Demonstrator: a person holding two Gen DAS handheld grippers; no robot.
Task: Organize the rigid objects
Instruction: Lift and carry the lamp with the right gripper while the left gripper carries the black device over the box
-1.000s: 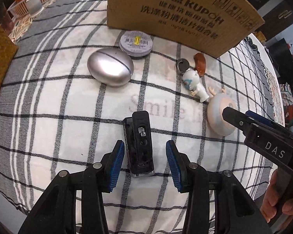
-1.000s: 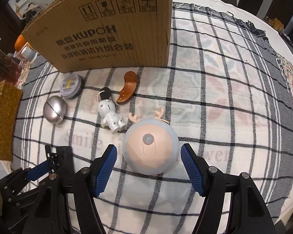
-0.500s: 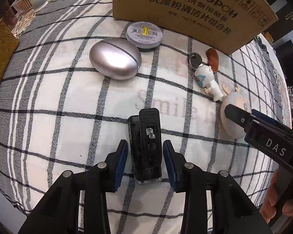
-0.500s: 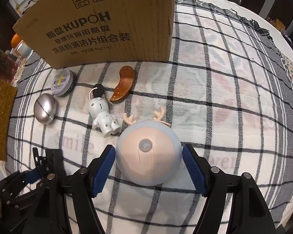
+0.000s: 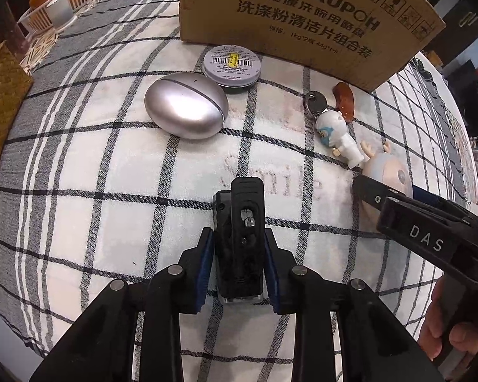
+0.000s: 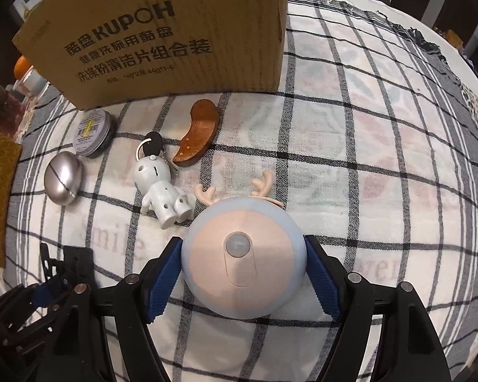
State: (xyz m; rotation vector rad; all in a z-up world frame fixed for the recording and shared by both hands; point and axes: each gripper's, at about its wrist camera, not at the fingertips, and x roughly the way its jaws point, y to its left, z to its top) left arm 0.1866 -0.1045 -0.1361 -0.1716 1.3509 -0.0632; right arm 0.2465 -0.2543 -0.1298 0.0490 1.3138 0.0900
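Left hand-held gripper clamps black clip device; right hand-held gripper open, straddling antlered round lamp.

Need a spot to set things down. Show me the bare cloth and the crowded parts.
Free: the checked cloth right of the cardboard box and the round deer lamp. Also bare cloth between the silver egg-shaped case and the black clip. Crowded: along the box front, where round tin, toy figure and brown wooden piece cluster.
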